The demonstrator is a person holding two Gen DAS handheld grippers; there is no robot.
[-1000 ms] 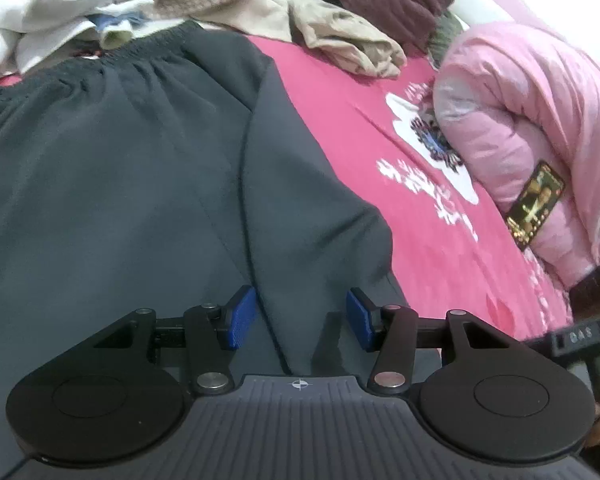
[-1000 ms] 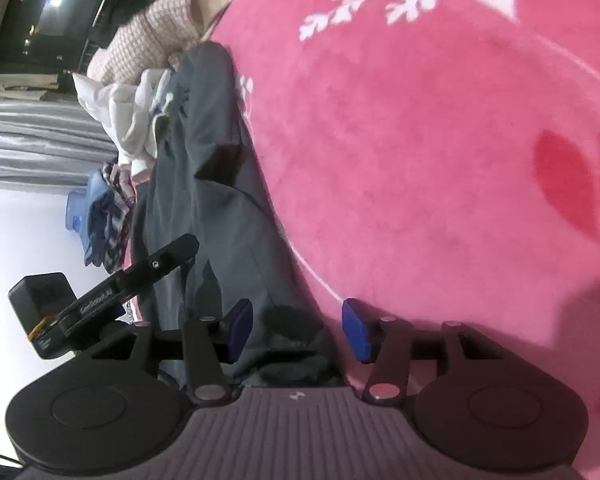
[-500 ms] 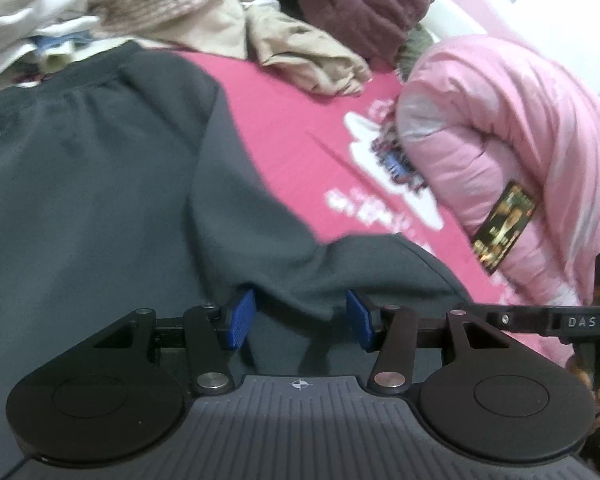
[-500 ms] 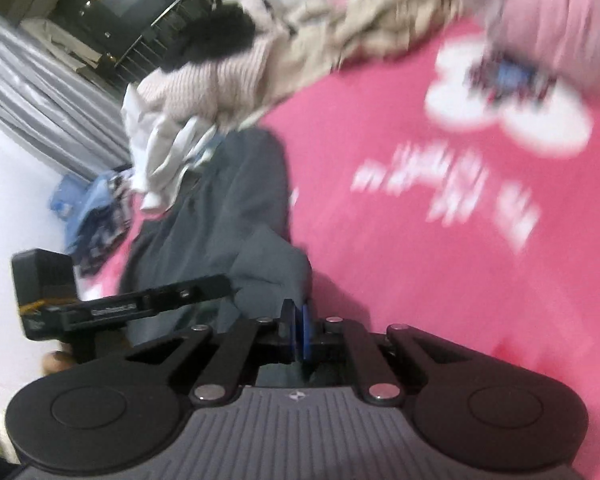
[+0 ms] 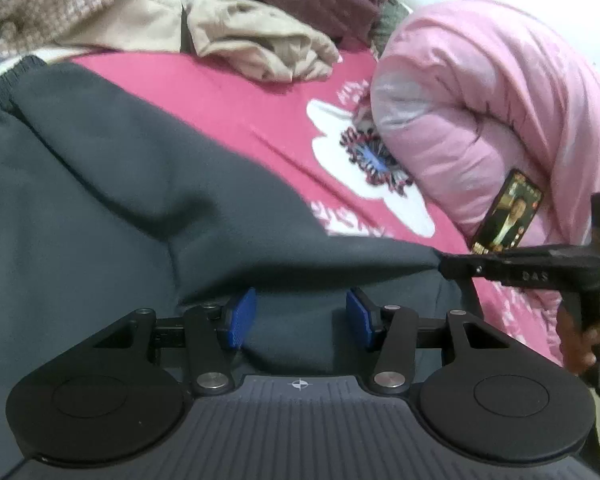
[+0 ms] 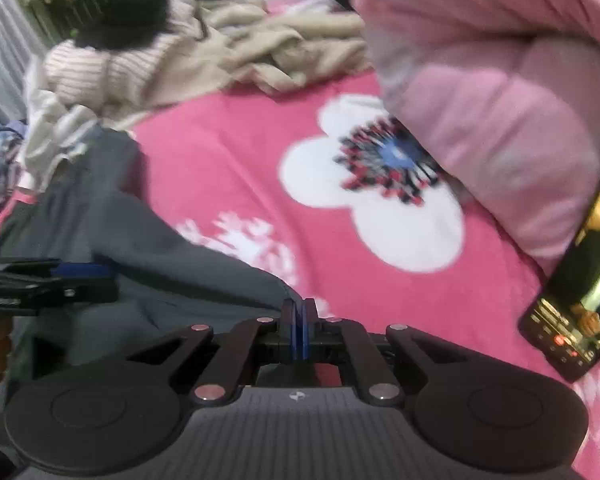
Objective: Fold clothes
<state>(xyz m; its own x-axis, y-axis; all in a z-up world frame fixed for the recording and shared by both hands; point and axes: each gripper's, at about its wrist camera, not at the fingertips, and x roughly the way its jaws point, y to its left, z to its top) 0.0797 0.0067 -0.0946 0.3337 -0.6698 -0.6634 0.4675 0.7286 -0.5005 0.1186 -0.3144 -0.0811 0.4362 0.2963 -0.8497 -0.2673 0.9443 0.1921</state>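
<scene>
Right gripper (image 6: 299, 330) clamped on a corner of the dark trousers (image 5: 100, 200), lettered "DAS" on its side; left gripper (image 5: 298, 316) wide above them. Trousers spread over the pink blanket (image 6: 240, 168)'s left side; phone (image 5: 508, 216) against the pink quilt (image 5: 480, 100) beyond.

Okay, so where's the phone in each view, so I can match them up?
Left wrist: phone at right, leaning on the pink duvet.
Right wrist: phone at the far right edge, below the duvet.
Shared landmark: the white flower on the blanket, left of the phone in both.
</scene>
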